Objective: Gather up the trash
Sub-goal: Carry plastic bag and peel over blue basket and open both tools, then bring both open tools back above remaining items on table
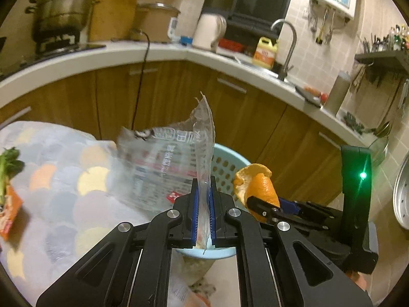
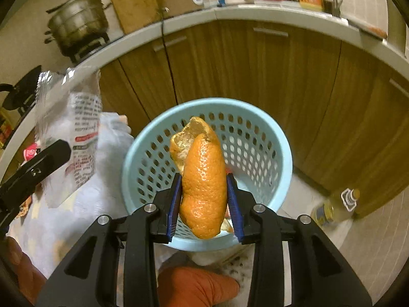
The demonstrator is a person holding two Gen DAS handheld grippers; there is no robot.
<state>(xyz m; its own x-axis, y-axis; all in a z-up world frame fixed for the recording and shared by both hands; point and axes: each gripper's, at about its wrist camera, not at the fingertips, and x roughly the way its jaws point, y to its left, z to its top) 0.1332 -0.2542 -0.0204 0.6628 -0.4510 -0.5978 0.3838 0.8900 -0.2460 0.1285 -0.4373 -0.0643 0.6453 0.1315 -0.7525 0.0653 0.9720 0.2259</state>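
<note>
My left gripper (image 1: pixel 203 185) is shut on a crumpled clear plastic wrapper (image 1: pixel 163 163) with printed text, which stands up from the jaws. Behind it on the floor is a light blue perforated basket (image 1: pixel 227 163). In the right wrist view my right gripper (image 2: pixel 204 179) grips a curled orange peel (image 2: pixel 204 184) between its blue pads, directly over the basket's mouth (image 2: pixel 204 103). The same peel (image 1: pixel 258 184) and right gripper (image 1: pixel 271 202) show to the right in the left wrist view. The wrapper (image 2: pixel 81 133) hangs left of the basket, beside a finger (image 2: pixel 51 153) of the left gripper.
A table with a scale-patterned cloth (image 1: pixel 51 179) lies left, carrying a green vegetable (image 1: pixel 10 163) and an orange packet (image 1: pixel 10 209). Wooden cabinets (image 2: pixel 255 64) and a white counter (image 1: pixel 76 58) curve behind. A bottle (image 2: pixel 334 207) stands on the floor right of the basket. A hand (image 2: pixel 196 286) shows below.
</note>
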